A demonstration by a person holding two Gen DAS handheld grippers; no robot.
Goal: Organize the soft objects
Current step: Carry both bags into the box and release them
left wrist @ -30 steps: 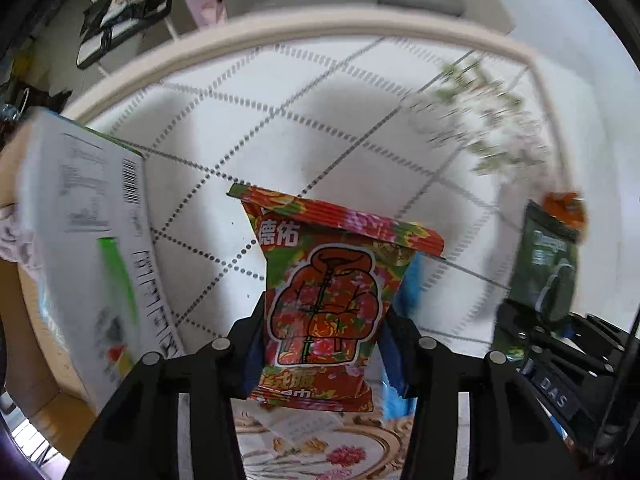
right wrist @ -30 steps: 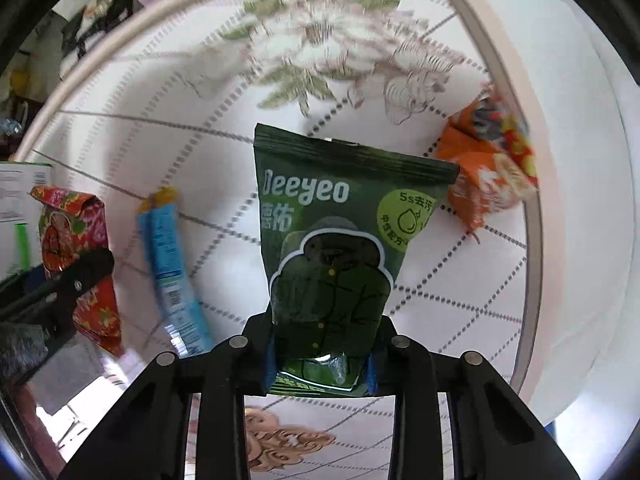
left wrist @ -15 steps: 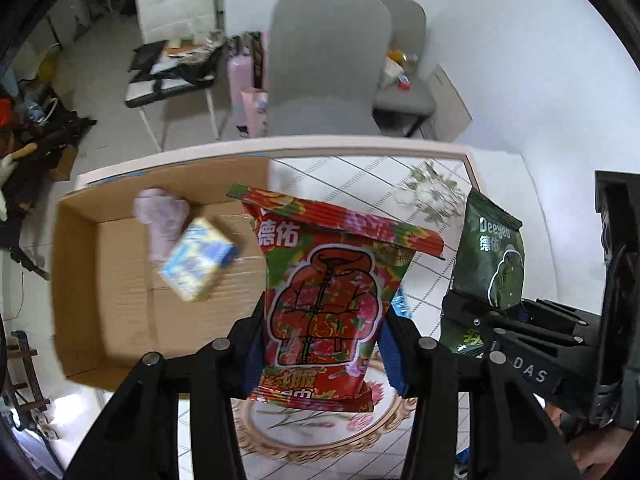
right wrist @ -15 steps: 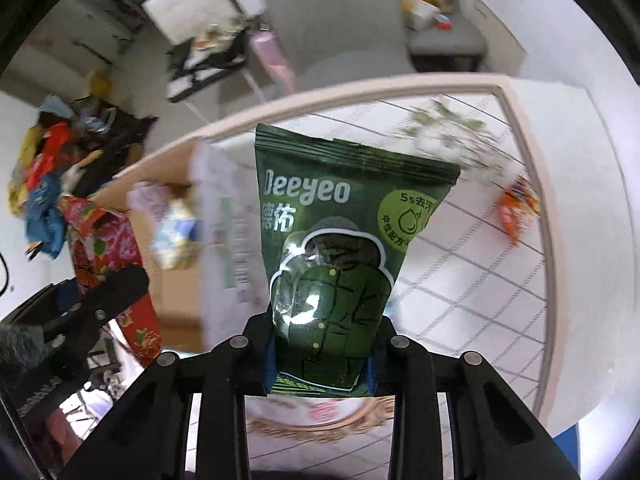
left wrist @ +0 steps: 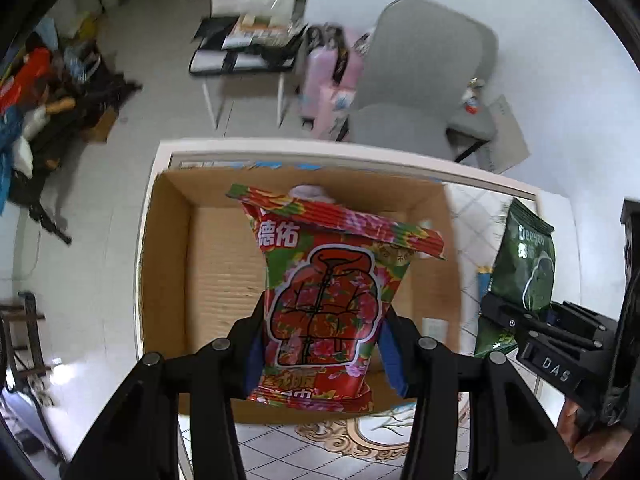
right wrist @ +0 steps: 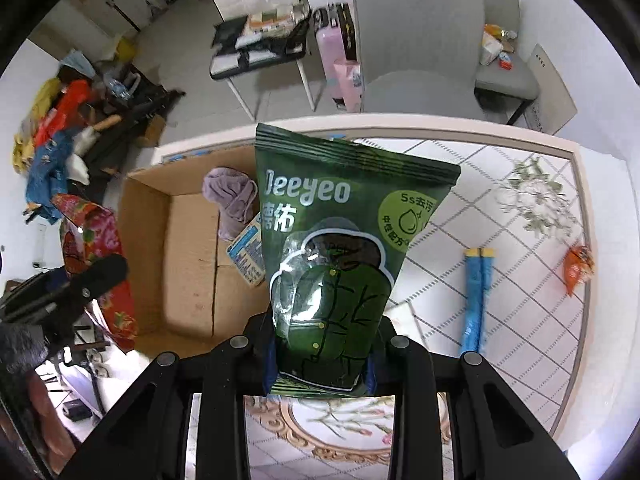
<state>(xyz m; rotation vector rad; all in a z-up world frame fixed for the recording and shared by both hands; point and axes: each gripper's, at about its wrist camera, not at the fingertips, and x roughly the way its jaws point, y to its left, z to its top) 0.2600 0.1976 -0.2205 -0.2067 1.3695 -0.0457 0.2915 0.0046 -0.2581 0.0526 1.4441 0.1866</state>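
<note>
The open cardboard box (left wrist: pixel 224 264) sits on the table's far left, below me. My left claw (left wrist: pixel 320 344) pinches the red floral packet (left wrist: pixel 324 300) upright above it; my right claw (right wrist: pixel 320 354) pinches the green packet (right wrist: pixel 340 248) just right of it.

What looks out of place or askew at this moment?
Little stands out. Both pouches are gripped by their lower ends: the red floral pouch in the left gripper leans slightly, the green Deeyeo pouch in the right gripper. Inside the cardboard box, a blue-white packet lies tilted.
</note>
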